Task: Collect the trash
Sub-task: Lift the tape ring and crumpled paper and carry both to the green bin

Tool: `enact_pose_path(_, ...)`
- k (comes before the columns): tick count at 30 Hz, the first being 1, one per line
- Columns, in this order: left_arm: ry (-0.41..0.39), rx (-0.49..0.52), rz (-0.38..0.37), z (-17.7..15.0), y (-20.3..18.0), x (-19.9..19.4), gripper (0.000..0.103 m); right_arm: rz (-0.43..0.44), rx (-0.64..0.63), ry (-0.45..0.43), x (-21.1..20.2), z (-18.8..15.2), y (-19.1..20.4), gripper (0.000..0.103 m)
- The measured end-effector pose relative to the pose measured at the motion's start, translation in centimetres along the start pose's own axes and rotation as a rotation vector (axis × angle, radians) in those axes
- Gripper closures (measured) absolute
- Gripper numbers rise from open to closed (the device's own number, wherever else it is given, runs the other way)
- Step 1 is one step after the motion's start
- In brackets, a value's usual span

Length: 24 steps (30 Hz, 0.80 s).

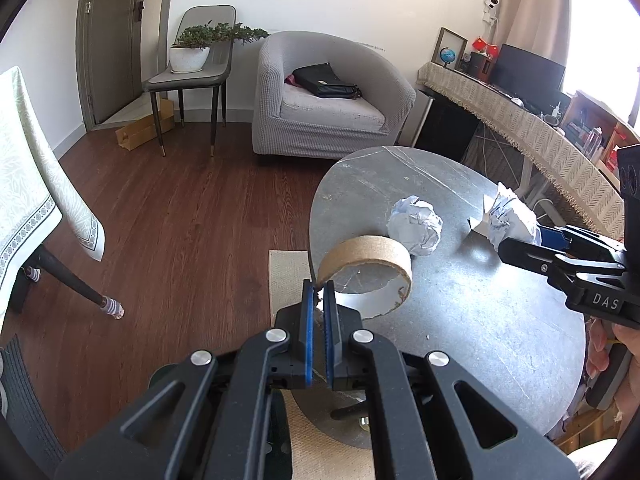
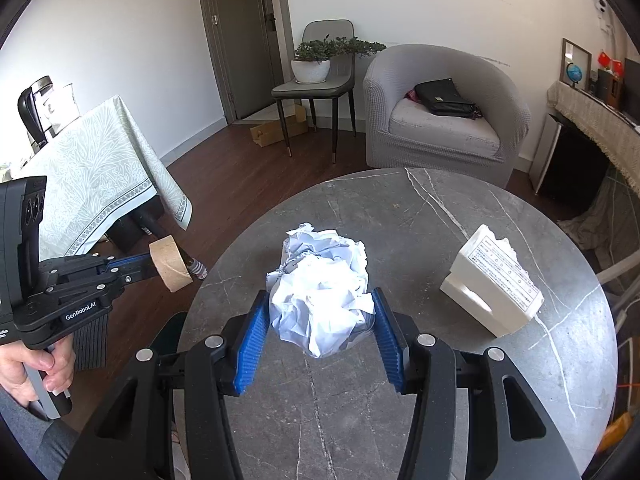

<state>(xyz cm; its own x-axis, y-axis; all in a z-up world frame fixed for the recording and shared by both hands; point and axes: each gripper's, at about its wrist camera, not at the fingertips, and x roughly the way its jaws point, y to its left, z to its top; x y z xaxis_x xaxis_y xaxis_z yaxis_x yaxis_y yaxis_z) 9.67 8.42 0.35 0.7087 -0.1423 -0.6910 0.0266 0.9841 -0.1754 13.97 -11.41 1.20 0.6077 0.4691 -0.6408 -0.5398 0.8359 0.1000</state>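
My left gripper is shut on the rim of a brown cardboard tape roll and holds it in the air at the left edge of the round grey marble table. In the right wrist view the tape roll hangs just left of the table, over the floor. My right gripper is shut on a crumpled white paper ball, raised a little off the table top. A second crumpled paper ball lies on the table. A torn white box stands on the table's right side.
A grey armchair with a black bag stands beyond the table, and a chair with a potted plant stands beside it. A cloth-covered table is at the left, a fringed desk at the right. A beige mat lies under the table.
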Motion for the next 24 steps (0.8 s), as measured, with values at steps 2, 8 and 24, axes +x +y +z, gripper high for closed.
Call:
enact_pose_path(2,0.001,-0.003,0.008,-0.2,0.6,-0.4,0.098,0.018,-0.005,-0.003,0.0,0.1,0.6,0.052)
enact_pose_path(8,0.011,-0.005,0.036,-0.7,2.0,-1.0,0.098,0.058,-0.016,0.000,0.5,0.3,2.1,0.052)
enact_pose_path(24,0.083,0.020,0.119,-3.2,4.9,-1.2,0.098,0.183,-0.068,0.009,2.7,1.5,6.7,0.052)
